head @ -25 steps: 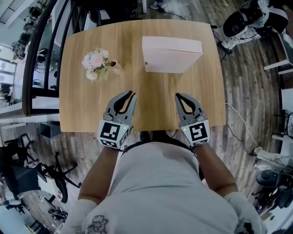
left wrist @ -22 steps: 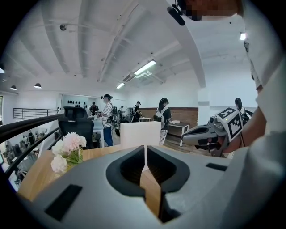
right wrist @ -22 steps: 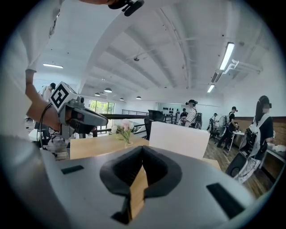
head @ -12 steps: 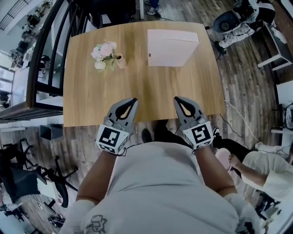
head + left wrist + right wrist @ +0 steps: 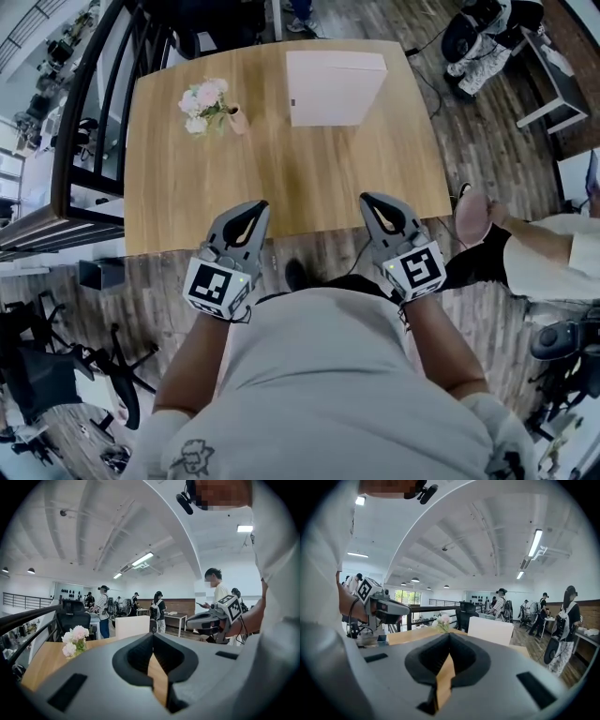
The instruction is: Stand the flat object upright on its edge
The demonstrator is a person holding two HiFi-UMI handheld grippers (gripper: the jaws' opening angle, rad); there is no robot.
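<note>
A flat white box stands upright on its edge at the far side of the wooden table; it also shows as the white box in the left gripper view and the white box in the right gripper view. My left gripper hangs at the table's near edge, shut and empty. My right gripper is level with it on the right, shut with nothing in it. Both are far from the box. The left gripper's tip and the right gripper's tip each show jaws pressed together.
A small vase of pink flowers stands at the table's far left. A black railing runs along the left side. A seated person is close on the right, and office chairs stand on the floor at the left. Several people stand beyond the table.
Both grippers have drawn back from over the table to its near edge, toward my body. The seated person has come into view at the right.
</note>
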